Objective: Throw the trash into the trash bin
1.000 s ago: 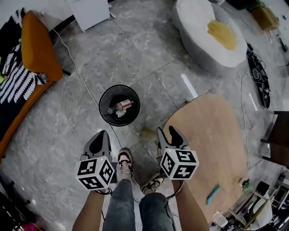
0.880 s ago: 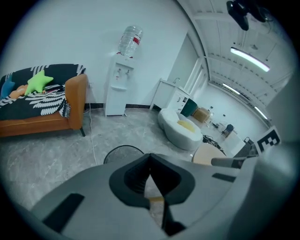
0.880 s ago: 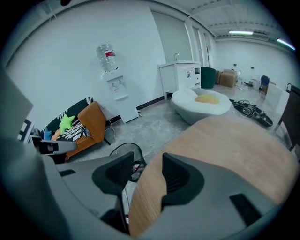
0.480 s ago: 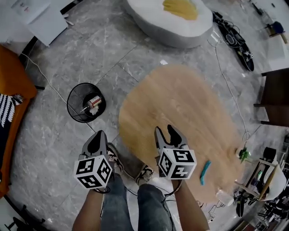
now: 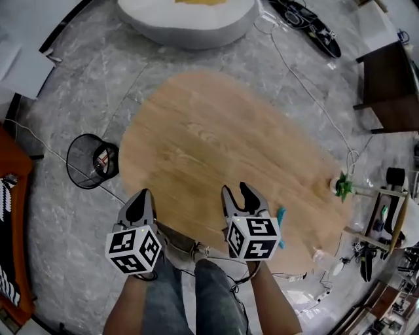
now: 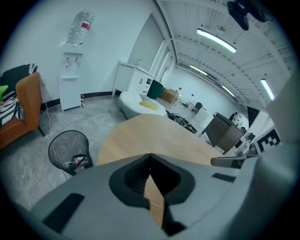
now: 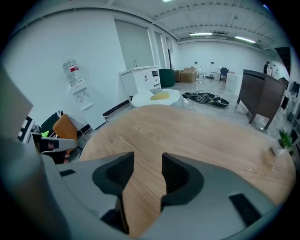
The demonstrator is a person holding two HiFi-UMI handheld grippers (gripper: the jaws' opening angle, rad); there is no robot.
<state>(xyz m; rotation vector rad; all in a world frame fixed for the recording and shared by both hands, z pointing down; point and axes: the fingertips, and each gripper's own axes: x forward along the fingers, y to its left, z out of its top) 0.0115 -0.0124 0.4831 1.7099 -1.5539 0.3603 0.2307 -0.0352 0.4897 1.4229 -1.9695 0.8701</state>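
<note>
The black mesh trash bin [image 5: 90, 161] stands on the floor left of the oval wooden table [image 5: 216, 144], with a bottle and other trash [image 5: 105, 159] inside it. The left gripper view also shows the bin [image 6: 68, 149]. My left gripper [image 5: 139, 204] hangs at the table's near left edge, shut, its tips [image 6: 150, 157] touching with nothing between them. My right gripper [image 5: 238, 198] is over the table's near part, open and empty [image 7: 147, 164]. A small teal object [image 5: 281, 222] lies on the table just right of it, partly hidden by the marker cube.
A small potted plant [image 5: 340, 187] sits at the table's right end. A white beanbag [image 5: 190, 19] lies beyond the table and a dark cabinet [image 5: 389, 85] stands at the right. Cables [image 5: 308, 85] run over the floor. An orange chair [image 6: 26, 110] is left of the bin.
The view has swung right from the bin to the table. Both grippers have travelled from over the floor to the table's near edge. The bin now lies far left. Jaws are unchanged.
</note>
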